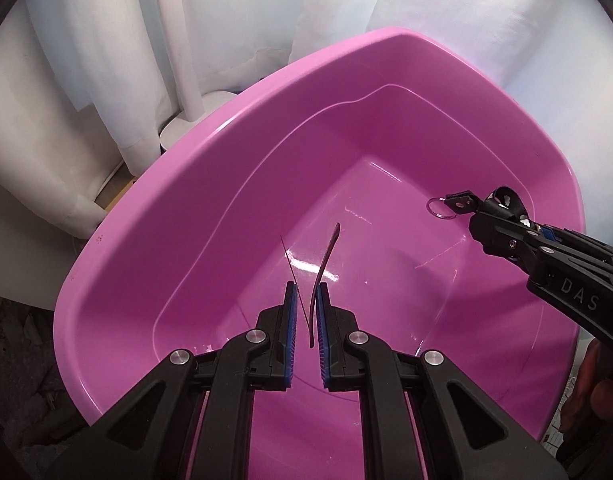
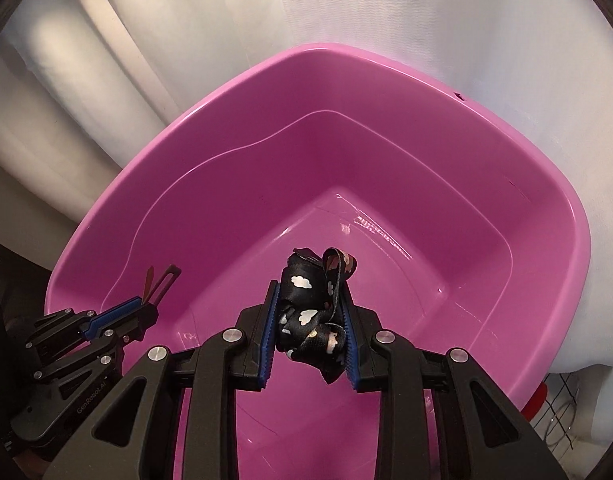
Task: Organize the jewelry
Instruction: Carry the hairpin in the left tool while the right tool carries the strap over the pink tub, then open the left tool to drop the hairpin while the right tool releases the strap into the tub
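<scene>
A pink plastic basin [image 1: 186, 208] fills both views [image 2: 226, 128]. My left gripper [image 1: 306, 296] is over the basin, shut on a thin dark hair clip [image 1: 326, 260] that sticks forward between the pads. It also shows in the right wrist view [image 2: 146, 304] with the clip [image 2: 162, 276]. My right gripper [image 2: 308, 300] is shut on a bunched black strap with white cloud prints [image 2: 306, 308]. In the left wrist view the right gripper [image 1: 482, 216] holds the strap's metal key ring [image 1: 440, 208] above the basin floor.
White cloth [image 1: 466, 20] drapes behind and around the basin. A white lamp stand base [image 1: 194, 116] sits behind the basin's left rim. A wire basket [image 2: 562, 412] and a red object [image 2: 536, 404] are at the lower right.
</scene>
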`<state>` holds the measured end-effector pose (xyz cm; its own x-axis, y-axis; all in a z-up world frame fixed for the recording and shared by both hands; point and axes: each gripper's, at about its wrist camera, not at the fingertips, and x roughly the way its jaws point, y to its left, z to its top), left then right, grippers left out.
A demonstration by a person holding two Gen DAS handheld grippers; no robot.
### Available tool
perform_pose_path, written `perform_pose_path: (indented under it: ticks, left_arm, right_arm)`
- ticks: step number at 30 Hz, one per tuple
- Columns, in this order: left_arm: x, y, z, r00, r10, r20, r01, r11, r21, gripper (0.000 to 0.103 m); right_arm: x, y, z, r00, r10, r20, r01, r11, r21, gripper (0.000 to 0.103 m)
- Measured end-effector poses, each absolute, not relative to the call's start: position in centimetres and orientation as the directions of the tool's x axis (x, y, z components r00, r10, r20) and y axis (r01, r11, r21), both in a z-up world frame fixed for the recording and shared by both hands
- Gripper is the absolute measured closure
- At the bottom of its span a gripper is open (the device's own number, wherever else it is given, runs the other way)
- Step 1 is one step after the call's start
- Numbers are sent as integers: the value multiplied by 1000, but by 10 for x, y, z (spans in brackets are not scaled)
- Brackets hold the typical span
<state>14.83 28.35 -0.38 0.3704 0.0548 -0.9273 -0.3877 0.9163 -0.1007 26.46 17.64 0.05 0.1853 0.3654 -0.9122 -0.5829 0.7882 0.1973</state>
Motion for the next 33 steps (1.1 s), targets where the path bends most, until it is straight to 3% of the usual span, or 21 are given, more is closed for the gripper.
perform_pose_path:
  ticks: [12,14,17,21,22,33]
  left_arm:
    - [150,284,-10,308,-4,-951,-380,916,-127,90]
    - [150,283,-9,300,6,-954,-380,918,-114,89]
    - [150,283,-9,288,4,-958,-385,916,-112,79]
    - [145,285,0,319,21,-948,-396,911,-114,40]
    - [144,285,2,329,33,-944,-397,912,-107,36]
    - [143,280,4,344,59,-937,-374,924,-79,36]
  right_arm:
    - [256,187,-12,175,338,-925,-572,799,184,74]
    - [254,187,-11,178,334,-925,-574,799,178,63]
    - [253,191,-7,185,336,-923,-577,798,174,47]
    - [250,191,-4,197,338,-920,-569,804,174,45]
    - [254,185,-1,196,339,-920,-568,804,176,45]
    - [259,176,12,210,334,-919,-562,810,166,45]
